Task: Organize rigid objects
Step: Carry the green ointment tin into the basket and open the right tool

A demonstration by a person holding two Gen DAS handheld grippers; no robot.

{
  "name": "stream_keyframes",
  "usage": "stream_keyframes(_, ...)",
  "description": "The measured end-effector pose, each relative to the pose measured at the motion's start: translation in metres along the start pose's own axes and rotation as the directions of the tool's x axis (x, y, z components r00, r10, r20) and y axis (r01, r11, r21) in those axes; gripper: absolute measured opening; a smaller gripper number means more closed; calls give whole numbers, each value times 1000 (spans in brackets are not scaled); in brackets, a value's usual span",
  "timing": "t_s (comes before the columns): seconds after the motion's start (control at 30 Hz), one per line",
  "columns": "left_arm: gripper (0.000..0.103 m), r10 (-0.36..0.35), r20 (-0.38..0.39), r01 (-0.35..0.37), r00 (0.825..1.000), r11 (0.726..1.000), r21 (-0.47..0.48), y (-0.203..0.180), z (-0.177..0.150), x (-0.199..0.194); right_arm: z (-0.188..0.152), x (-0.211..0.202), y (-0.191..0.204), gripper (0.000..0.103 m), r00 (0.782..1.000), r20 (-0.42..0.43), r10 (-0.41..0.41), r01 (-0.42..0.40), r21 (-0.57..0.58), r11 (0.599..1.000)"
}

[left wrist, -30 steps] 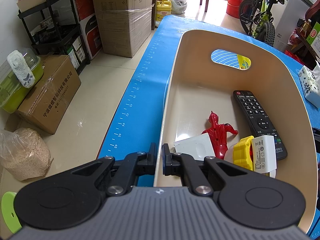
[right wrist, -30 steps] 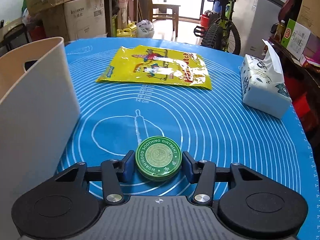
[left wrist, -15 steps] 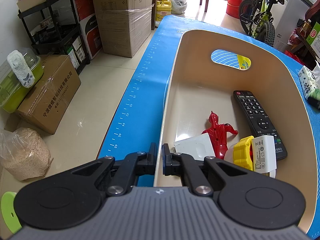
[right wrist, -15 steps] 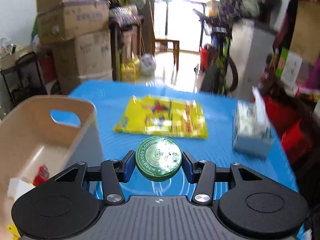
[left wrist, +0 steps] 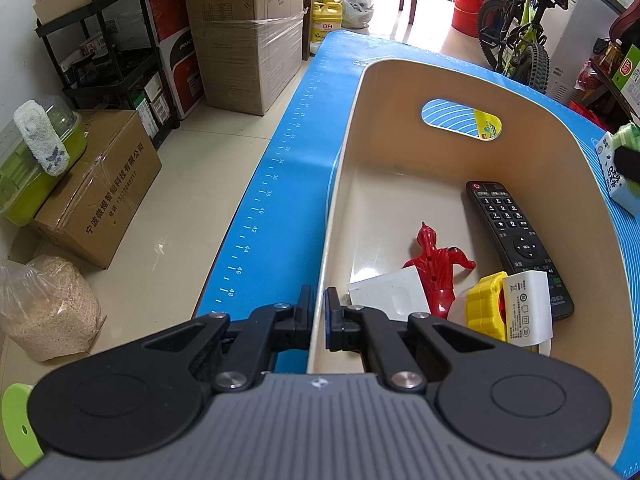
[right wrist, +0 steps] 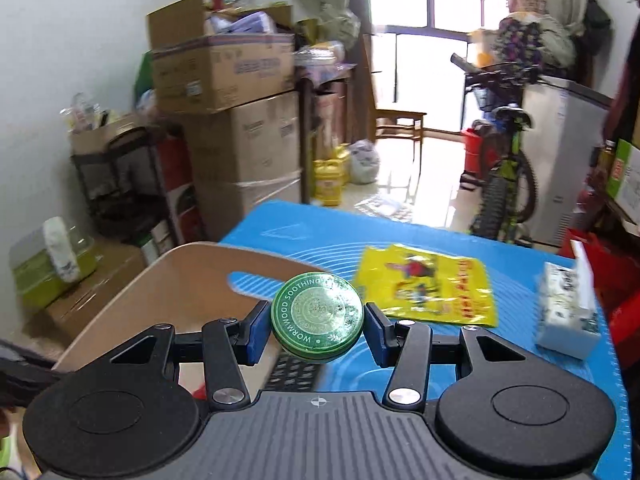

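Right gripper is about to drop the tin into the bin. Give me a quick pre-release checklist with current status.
1. Tin held by right gripper: ok, clamped between both fingers.
2. Left gripper steadying bin: ok, shut on the near wall.
3. Tin over the bin opening: cannot tell; it appears near the right rim, above the remote.
4. Free landing spot: ok, bare floor at the far end; remote, red figure, yellow part and white pieces crowd the near end.
5. Height above contents: cannot tell.
6. View sharpness: not ok, the right wrist view is motion-blurred.
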State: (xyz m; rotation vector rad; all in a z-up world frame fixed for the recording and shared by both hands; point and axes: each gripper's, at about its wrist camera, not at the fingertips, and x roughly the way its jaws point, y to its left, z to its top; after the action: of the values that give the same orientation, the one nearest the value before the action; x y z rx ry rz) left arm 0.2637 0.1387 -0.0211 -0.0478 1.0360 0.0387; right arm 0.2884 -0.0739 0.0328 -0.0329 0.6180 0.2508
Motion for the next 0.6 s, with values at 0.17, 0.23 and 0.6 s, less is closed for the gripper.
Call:
stream_keyframes(0.17, 6, 0, 0, 0, 1000, 1000, 0, 0, 0, 0, -5, 11, 26, 54, 997, -50, 58, -59, -15, 998)
stream_keyframes(0.23, 6, 0, 0, 0, 1000, 1000, 1, 0, 0, 0, -12, 14, 33, 54, 994, -69, 85, -86, -13, 996)
stream_keyframes(0.6, 6, 1, 0, -1, 1000, 1000, 1, 0, 0, 0, -35, 42, 62, 54, 969, -216, 123, -140, -62, 988)
